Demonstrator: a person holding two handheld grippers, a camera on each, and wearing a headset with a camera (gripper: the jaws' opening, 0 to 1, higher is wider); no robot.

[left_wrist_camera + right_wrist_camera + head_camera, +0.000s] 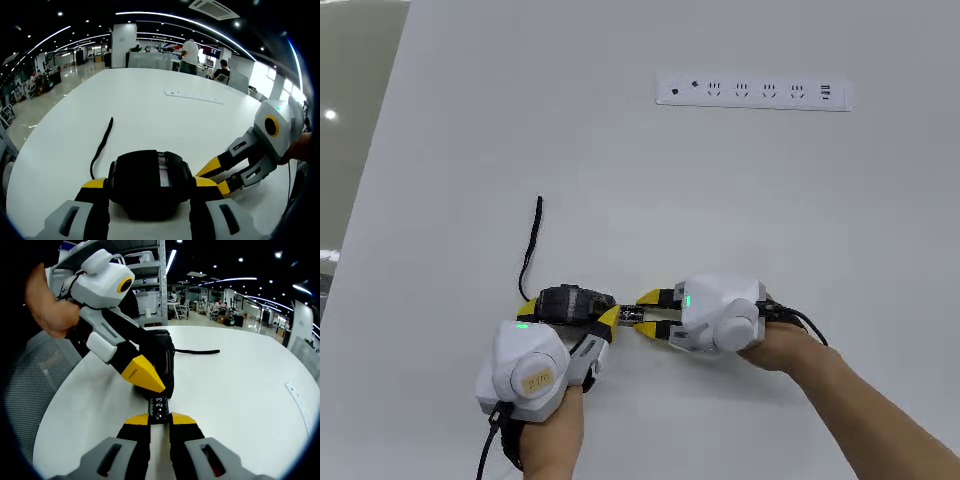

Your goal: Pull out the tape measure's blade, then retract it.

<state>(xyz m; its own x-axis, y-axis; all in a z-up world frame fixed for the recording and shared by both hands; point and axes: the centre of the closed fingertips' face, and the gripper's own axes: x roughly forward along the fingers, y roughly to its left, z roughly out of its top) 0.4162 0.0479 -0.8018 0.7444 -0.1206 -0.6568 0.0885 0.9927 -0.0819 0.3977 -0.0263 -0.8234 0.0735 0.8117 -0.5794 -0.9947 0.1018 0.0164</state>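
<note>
A black tape measure (pixel 572 303) lies on the white table with its black wrist strap (pixel 531 243) trailing away from me. My left gripper (pixel 570 312) is shut on its case (pixel 149 182), yellow tips on both sides. A short length of blade (pixel 159 407) with printed numbers sticks out of the case (pixel 161 362). My right gripper (pixel 159 418) is shut on that blade end, close to the case. In the head view the right gripper (pixel 647 312) meets the left one tip to tip, with the blade (pixel 629 316) between them.
A white power strip (pixel 753 91) lies flat at the far side of the table (pixel 800 200). The table's left edge (pixel 365 190) runs along a grey floor. People and desks stand in the office beyond the table.
</note>
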